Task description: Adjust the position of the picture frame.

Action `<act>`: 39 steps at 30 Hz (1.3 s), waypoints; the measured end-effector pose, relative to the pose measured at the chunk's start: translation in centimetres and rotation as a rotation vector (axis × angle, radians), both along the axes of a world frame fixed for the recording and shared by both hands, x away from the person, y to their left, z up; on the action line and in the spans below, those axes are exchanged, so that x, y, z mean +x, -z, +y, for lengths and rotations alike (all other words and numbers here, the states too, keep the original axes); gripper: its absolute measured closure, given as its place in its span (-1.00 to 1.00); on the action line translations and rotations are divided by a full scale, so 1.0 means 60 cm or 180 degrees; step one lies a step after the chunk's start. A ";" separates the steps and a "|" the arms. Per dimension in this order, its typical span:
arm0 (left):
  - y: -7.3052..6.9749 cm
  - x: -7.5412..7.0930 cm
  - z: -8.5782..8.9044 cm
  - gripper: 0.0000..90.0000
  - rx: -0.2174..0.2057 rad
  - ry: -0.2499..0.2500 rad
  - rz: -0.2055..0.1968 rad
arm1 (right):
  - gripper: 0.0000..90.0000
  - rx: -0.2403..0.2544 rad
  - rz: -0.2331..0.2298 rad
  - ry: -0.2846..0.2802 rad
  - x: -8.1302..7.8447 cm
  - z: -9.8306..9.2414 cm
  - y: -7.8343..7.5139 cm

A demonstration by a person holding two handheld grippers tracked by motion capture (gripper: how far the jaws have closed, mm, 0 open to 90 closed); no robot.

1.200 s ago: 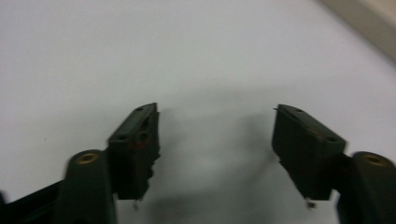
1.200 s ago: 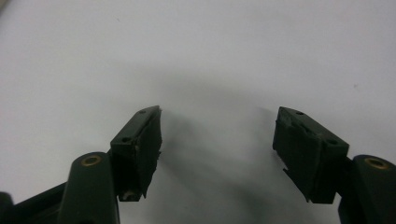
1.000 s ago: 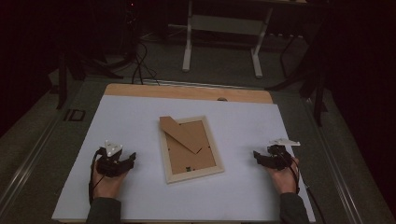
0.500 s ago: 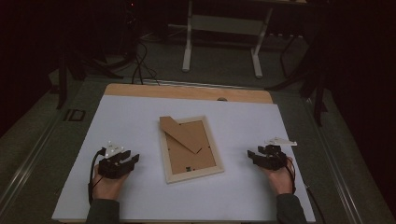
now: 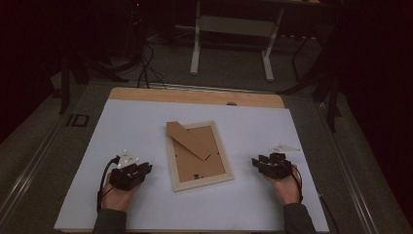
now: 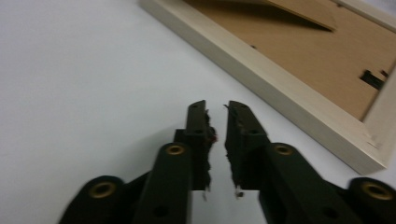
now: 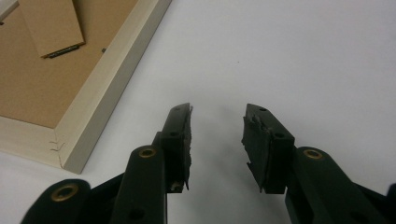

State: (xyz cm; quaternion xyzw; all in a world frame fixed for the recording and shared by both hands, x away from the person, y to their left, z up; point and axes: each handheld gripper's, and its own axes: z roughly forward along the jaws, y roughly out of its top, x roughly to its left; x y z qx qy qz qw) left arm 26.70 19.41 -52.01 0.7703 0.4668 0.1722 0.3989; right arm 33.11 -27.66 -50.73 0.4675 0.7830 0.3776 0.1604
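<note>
High view: a wooden picture frame (image 5: 198, 155) is laid face down at the middle of the white table (image 5: 316, 136), its brown stand flap (image 5: 189, 139) turned up. The left gripper (image 5: 141, 170) is held to its left and the right gripper (image 5: 257, 163) to its right, both apart from it. Both pairs of jaws have just been closing with nothing between them; a narrow gap is left at the left, a wider one at the right.
</note>
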 end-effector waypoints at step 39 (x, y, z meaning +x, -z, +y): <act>0.021 -0.016 -0.075 1.00 0.0134 0.0426 0.0133 | 0.96 0.0062 -0.0240 -0.0122 -0.014 0.020 -0.010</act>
